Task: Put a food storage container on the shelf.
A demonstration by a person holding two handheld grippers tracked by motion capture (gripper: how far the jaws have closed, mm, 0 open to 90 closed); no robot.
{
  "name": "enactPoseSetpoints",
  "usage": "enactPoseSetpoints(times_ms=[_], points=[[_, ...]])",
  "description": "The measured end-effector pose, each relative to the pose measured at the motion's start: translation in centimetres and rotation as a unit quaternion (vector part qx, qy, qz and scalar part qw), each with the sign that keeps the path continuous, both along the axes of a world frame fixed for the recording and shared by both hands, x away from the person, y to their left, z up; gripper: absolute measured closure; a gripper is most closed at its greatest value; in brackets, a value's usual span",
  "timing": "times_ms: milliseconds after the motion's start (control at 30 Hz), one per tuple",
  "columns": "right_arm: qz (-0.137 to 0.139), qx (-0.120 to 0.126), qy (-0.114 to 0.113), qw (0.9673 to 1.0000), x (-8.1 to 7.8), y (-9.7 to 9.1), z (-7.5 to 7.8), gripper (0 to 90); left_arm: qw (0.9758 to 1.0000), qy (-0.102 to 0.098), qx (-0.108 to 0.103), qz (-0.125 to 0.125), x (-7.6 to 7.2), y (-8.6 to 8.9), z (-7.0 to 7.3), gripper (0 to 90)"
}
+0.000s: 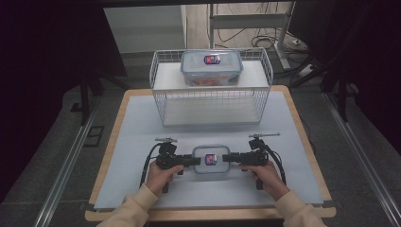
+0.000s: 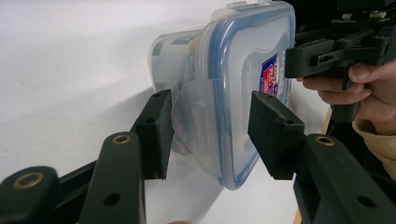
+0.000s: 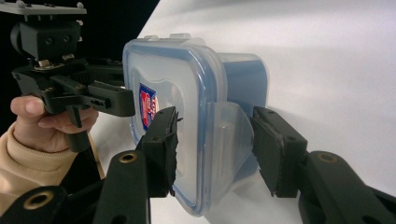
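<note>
A small clear container [image 1: 211, 159] with a blue-rimmed lid and a red-and-blue label lies on the white mat near the front of the table. My left gripper [image 1: 196, 161] holds its left end and my right gripper [image 1: 226, 157] its right end. In the left gripper view the container [image 2: 233, 93] sits between the jaws of my left gripper [image 2: 212, 130], one pad on the lid and the other against the clear side latch. In the right gripper view my right gripper [image 3: 217, 144] clasps the opposite end of the container [image 3: 187, 93] in the same way.
A white wire rack [image 1: 163, 101] stands at the back of the table, with a larger lidded container [image 1: 211, 66] on its top shelf. The mat [image 1: 142, 142] covers most of the wooden table [image 1: 113, 137]. Cables trail on the floor behind.
</note>
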State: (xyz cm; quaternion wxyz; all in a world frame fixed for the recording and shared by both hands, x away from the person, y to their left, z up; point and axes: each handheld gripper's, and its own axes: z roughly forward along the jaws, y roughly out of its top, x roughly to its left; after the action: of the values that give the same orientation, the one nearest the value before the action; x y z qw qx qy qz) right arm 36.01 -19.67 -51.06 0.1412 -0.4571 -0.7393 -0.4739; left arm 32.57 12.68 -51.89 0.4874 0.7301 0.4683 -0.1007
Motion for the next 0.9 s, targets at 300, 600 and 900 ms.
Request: enactPoseSetpoints(times_ms=[300, 600, 900], points=[[0.006, -0.004, -0.036, 0.9993, -0.4, 0.0, 1.3, 51.8, 0.9997, -0.023, 0.0, 0.001, -0.4, 0.1, 1.1, 52.0], [0.009, -0.005, -0.067, 0.9977, -0.7, 0.2, 2.4, 51.8, 0.9991, -0.041, 0.0, -0.001, -0.5, 0.2, 2.0, 52.3], [0.007, -0.005, -0.084, 0.9964, -0.9, 0.3, 3.4, 51.8, 0.9983, -0.059, 0.0, -0.002, -0.6, 0.3, 3.1, 52.2]])
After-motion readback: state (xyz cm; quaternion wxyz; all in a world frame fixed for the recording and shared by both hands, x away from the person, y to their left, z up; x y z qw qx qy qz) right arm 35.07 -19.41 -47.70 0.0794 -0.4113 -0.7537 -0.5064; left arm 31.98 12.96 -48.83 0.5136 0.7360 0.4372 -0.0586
